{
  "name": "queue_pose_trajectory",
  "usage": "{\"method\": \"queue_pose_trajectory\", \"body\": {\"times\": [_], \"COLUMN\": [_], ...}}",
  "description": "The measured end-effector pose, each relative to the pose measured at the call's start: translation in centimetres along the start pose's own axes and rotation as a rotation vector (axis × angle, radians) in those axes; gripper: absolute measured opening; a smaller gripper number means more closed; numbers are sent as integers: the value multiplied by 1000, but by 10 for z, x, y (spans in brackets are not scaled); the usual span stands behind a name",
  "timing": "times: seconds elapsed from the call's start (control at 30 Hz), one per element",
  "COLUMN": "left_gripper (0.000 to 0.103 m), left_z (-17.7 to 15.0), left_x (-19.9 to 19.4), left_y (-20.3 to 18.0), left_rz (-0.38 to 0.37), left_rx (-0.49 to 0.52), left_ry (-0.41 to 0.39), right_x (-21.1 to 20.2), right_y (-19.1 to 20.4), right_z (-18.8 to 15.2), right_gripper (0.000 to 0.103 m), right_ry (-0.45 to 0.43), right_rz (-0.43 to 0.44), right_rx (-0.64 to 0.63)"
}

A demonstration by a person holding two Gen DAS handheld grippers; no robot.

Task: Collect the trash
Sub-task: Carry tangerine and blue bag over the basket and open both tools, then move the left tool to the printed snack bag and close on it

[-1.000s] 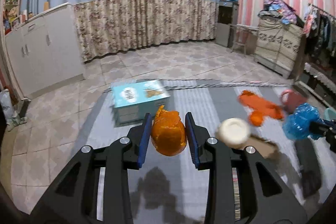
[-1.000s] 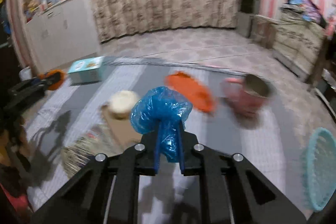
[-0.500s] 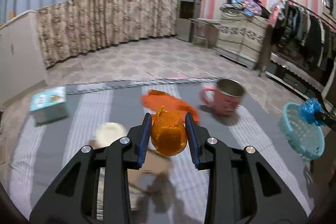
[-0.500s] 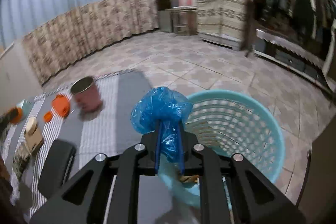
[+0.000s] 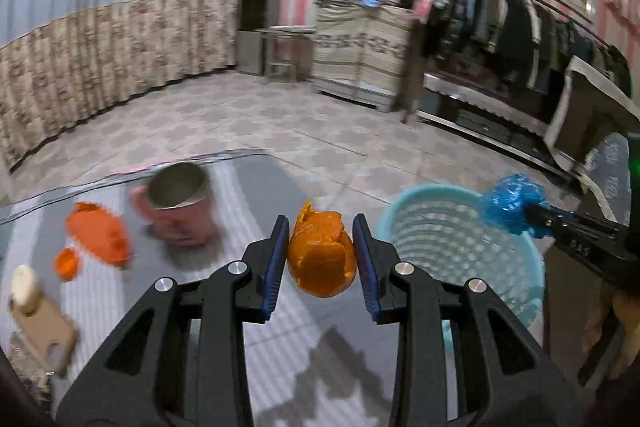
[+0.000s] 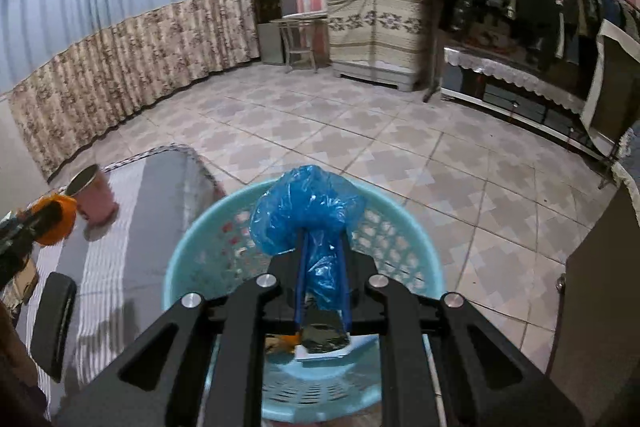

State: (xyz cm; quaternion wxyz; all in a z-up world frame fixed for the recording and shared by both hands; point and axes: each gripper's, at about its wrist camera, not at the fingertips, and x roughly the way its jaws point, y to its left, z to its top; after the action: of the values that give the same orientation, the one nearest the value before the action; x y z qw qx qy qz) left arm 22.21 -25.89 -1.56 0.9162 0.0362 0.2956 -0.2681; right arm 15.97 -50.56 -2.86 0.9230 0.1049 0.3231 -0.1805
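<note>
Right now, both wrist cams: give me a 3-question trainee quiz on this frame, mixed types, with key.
1. True or false: the right gripper holds the blue bag above the basket.
2. Multiple choice: what is clamped in the left gripper?
A. pink cup
B. orange peel
C. white lid
3. Fill in: the pink cup stands on the striped ____, not in the basket.

Key
1. True: the right wrist view shows the bag pinched between the fingers with the basket's opening below it.
2. B: the orange peel sits between the blue pads.
3. Mat.
</note>
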Motion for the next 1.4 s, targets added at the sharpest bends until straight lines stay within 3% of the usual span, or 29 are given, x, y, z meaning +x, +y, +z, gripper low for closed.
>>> {"method": "queue_pose_trajectory", "body": {"times": [0.27, 0.33, 0.4, 0.6, 0.73, 0.77, 0.87, 0.93, 1.07, 1.4], "left_gripper": [34, 41, 63, 86, 94, 94, 97, 97, 97, 97], "left_z": [7, 12, 16, 29, 30, 29, 29, 27, 22, -13], "left_x": [49, 57, 58, 42, 24, 19, 8, 0, -17, -69], "left_y": [-74, -88, -94, -71, -45, -37, -19, -6, 21, 104], "left_rz": [-87, -93, -78, -14, 41, 58, 84, 101, 135, 275], "left_rx": [90, 117, 133, 82, 50, 45, 24, 4, -27, -68], "left_ry": [36, 36, 24, -35, -62, -70, -78, -85, -89, -65], "right_x": [3, 5, 9, 15, 24, 26, 30, 30, 19, -18], "right_y": [-46, -49, -49, -36, -24, -21, -11, -6, 5, 75], "right_z": [-2, -4, -4, -8, -8, -8, -12, -13, -13, -19], "right_gripper": [14, 14, 14, 16, 17, 24, 64, 66, 91, 94], "right_ry": [3, 3, 7, -10, -14, -14, -19, -21, -55, -91], "right_rz": [-16, -20, -16, 16, 65, 70, 47, 57, 28, 105], "right_rx": [100, 107, 111, 108, 98, 94, 87, 78, 58, -45]}}
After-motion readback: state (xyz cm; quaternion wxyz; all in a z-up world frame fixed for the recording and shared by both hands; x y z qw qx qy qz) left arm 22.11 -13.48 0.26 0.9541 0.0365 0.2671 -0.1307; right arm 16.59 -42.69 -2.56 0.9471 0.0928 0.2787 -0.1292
